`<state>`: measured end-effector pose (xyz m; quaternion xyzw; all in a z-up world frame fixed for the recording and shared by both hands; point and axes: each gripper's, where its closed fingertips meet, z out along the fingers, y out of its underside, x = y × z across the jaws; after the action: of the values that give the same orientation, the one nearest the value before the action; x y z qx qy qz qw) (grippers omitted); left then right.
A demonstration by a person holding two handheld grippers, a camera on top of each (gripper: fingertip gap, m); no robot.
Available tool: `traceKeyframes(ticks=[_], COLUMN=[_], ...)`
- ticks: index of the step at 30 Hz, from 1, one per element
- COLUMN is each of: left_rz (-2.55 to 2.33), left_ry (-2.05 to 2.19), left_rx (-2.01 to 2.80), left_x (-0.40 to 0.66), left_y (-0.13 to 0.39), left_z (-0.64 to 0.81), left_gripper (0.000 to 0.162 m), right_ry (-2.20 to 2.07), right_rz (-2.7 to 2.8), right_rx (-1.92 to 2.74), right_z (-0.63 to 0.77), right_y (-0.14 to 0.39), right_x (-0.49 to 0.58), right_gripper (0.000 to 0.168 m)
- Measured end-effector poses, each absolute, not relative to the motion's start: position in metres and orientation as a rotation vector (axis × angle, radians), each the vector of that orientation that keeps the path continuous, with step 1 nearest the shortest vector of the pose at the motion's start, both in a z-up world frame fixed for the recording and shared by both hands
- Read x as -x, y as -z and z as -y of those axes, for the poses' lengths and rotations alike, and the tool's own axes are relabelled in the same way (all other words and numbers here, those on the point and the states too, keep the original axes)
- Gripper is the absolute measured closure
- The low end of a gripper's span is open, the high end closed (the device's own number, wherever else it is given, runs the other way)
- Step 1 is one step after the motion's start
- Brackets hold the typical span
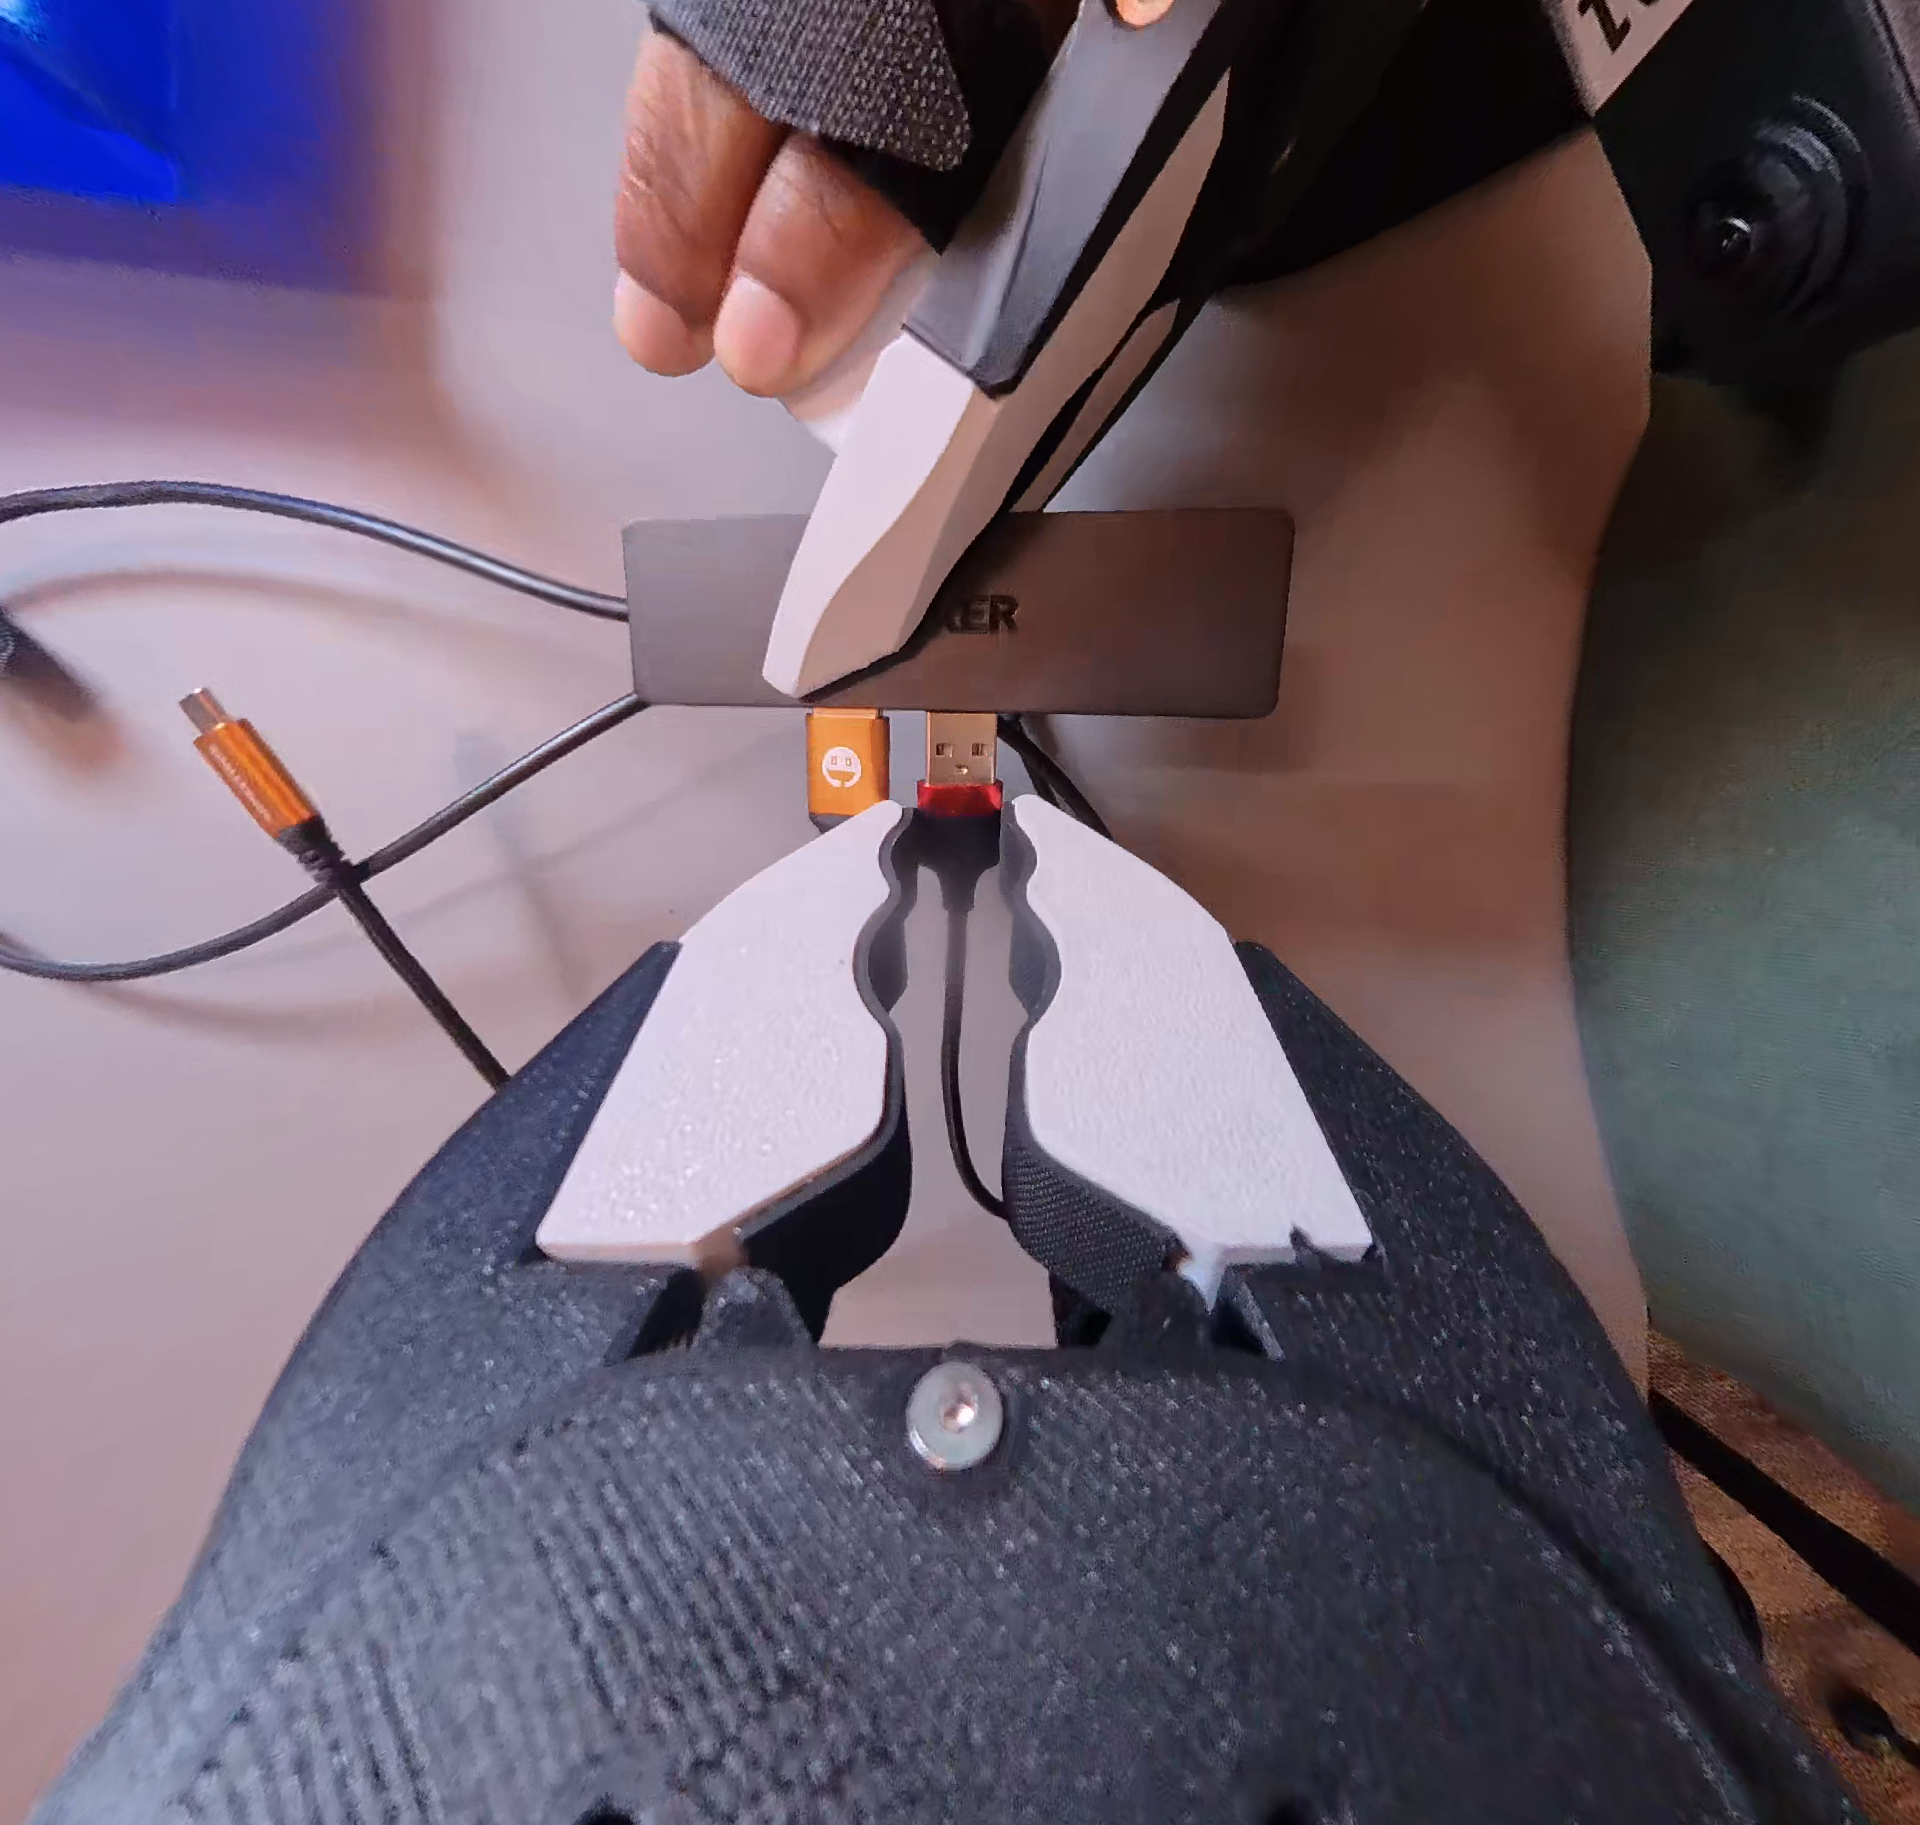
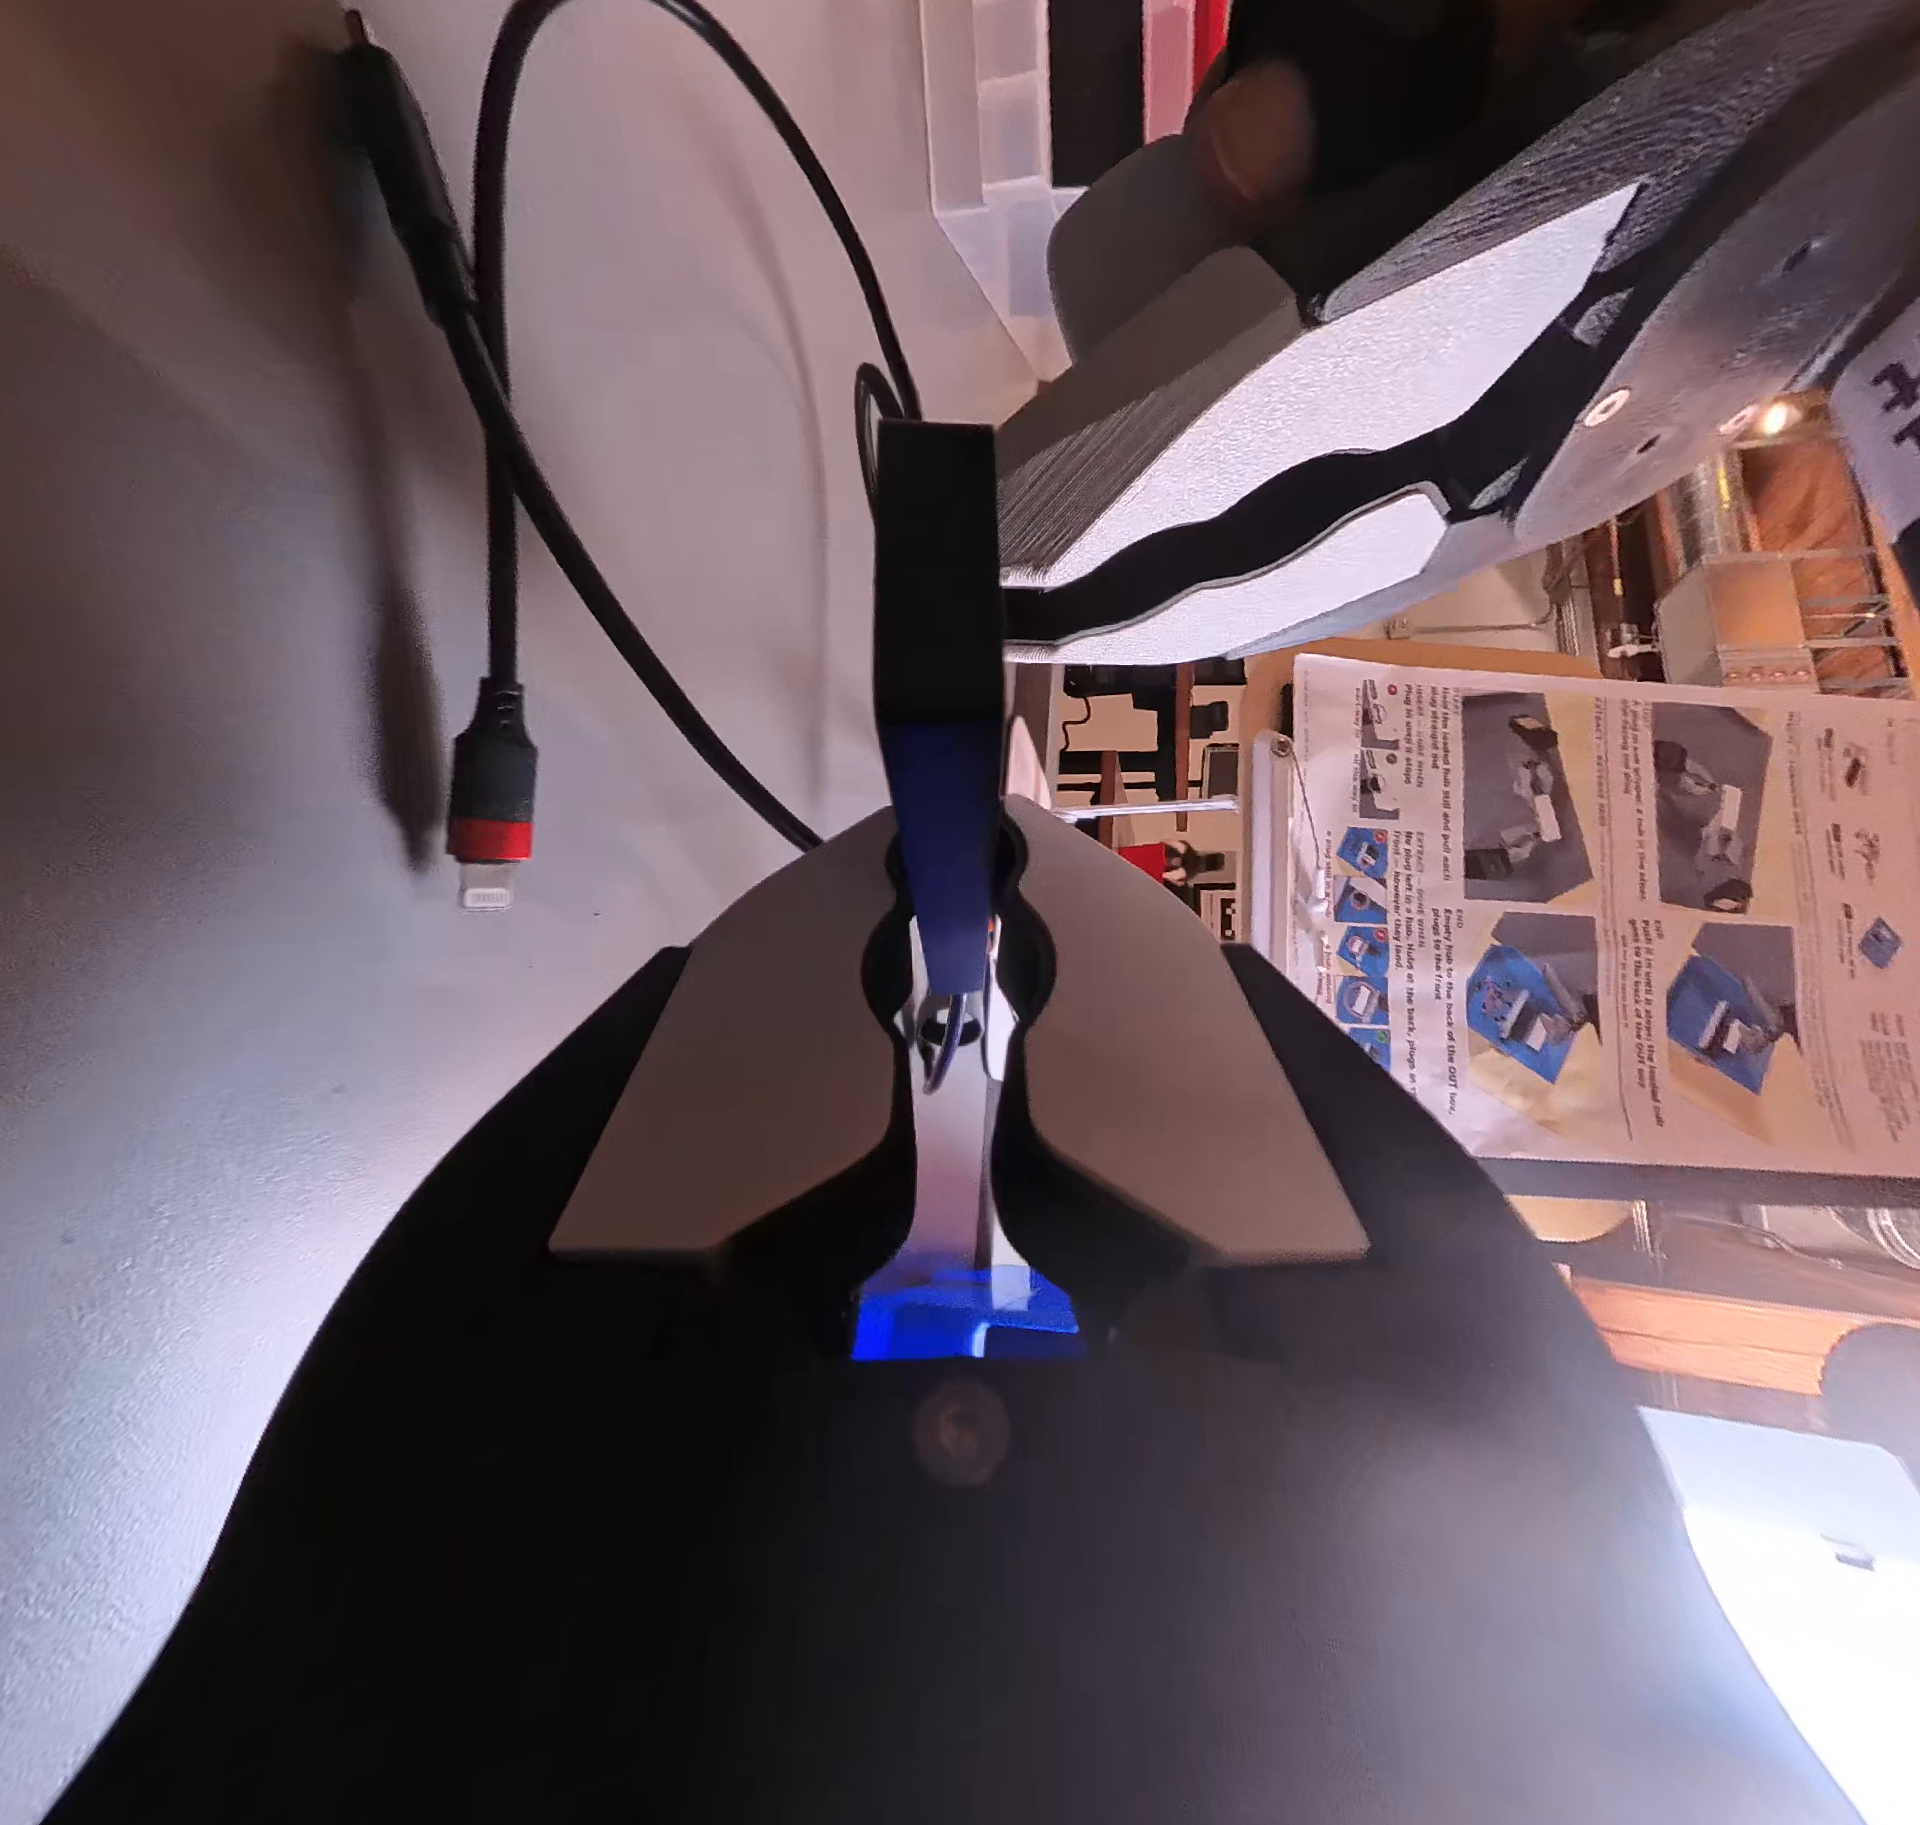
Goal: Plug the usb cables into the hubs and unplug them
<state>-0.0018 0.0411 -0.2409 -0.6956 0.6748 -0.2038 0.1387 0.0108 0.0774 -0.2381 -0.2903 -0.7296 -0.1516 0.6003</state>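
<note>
Orange plug [image 1: 847, 763] looks already seated in the hub [image 1: 1122, 622], gripped edge-on by the right gripper [image 2: 961, 876], while the red plug [image 1: 960, 796], pinched in the left gripper [image 1: 958, 819], is only partway in.

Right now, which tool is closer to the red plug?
Left. The left tool is shut on the red plug, whose metal tip sits at the hub's edge. The right tool grips the grey hub from above, beside the orange plug.
</note>
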Motion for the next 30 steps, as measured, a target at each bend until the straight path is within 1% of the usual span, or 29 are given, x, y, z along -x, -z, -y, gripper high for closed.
traceKeyframes(ticks=[10,14,19,25,27,30], left_rz=[-1.883,-1.817,-1.761,-1.717,-1.726,-1.763], left_ry=[0.574,0.494,0.316,0.060,0.014,-0.059], left_rx=[1.831,1.709,1.508,1.310,1.270,1.216], left_x=[0.001,0.001,-0.001,0.004,0.006,0.009], left_y=[0.266,0.269,0.264,0.251,0.251,0.252], left_z=[-0.041,-0.043,-0.047,-0.056,-0.056,-0.055], left_gripper=[0.147,0.146,0.141,0.143,0.149,0.153], right_ry=[0.365,0.359,0.325,0.236,0.206,0.170], right_rz=[1.803,1.820,1.819,1.780,1.766,1.761], right_rx=[0.693,0.705,0.730,0.805,0.820,0.836], right_z=[-0.075,-0.075,-0.073,-0.074,-0.074,-0.072], right_y=[0.263,0.266,0.267,0.262,0.260,0.259], right_x=[-0.011,-0.011,-0.008,-0.008,-0.007,-0.006], right_gripper=[0.156,0.156,0.156,0.156,0.156,0.156])
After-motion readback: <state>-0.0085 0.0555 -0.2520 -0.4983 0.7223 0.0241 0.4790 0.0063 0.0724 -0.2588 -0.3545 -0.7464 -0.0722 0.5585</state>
